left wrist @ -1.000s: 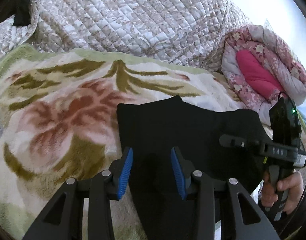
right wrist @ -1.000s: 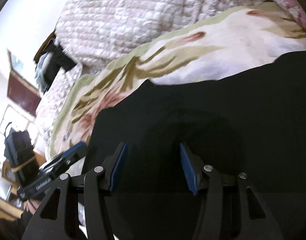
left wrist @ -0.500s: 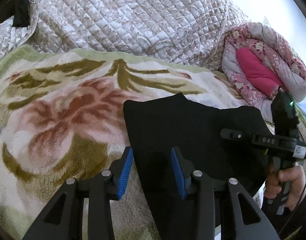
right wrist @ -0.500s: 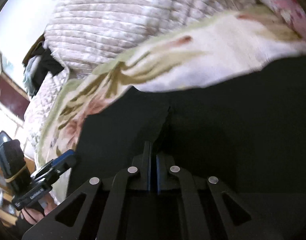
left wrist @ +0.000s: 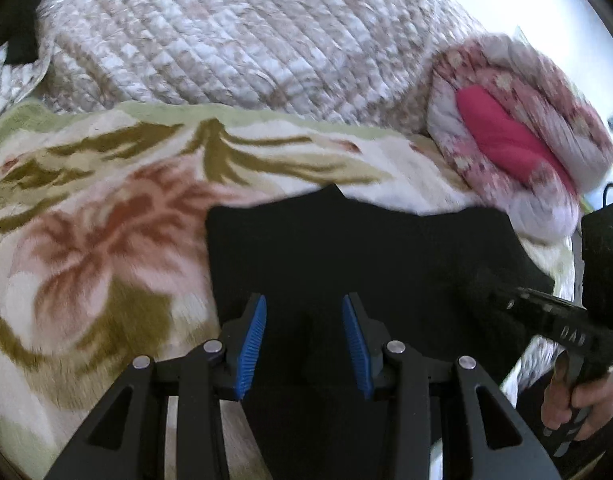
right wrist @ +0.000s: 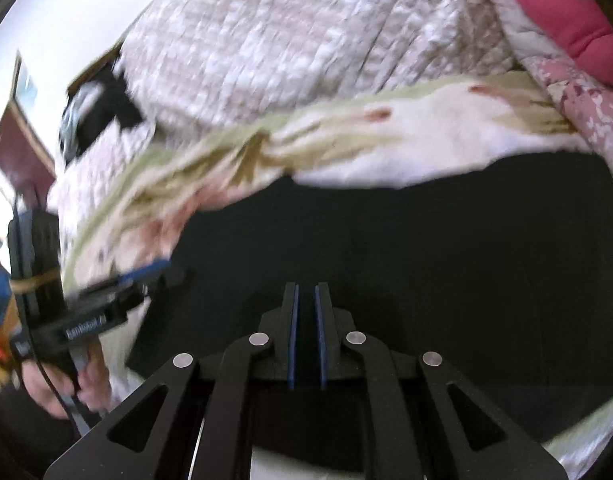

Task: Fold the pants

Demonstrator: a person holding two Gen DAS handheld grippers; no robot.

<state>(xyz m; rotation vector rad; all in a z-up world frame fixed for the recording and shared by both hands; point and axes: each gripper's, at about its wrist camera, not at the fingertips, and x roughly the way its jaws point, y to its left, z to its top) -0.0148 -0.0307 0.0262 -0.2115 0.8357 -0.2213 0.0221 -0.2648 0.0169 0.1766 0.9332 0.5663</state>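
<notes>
Two grippers are over the bed, and we start close in. The left gripper (left wrist: 304,340) hangs with its fingers (left wrist: 252,340) spread, holding nothing, over the near part of the black pants (left wrist: 346,248). The right gripper (right wrist: 306,332) has its fingers (right wrist: 292,336) almost pressed together. They have just been opening by a sliver. The thin dark strip between them looks to us like a pinched fold of the pants, though black on black makes that hard to confirm.

The pants lie flat on the floral blanket (left wrist: 106,220), dark cloth spread wide across both views, one edge running up to a small peak. We judge them light, soft and limp. They will sag and trail from any single pinch, and the plush blanket may drag at them. So we want a hold at an edge or corner on each side, with both grippers lifting together to keep the fold line straight. A pinch in mid-cloth would only bunch it up.

Beyond the pants comes bare blanket, then the quilted cover (left wrist: 246,40) heaped behind it. The rolled pink quilt (left wrist: 506,140) sits far right.
</notes>
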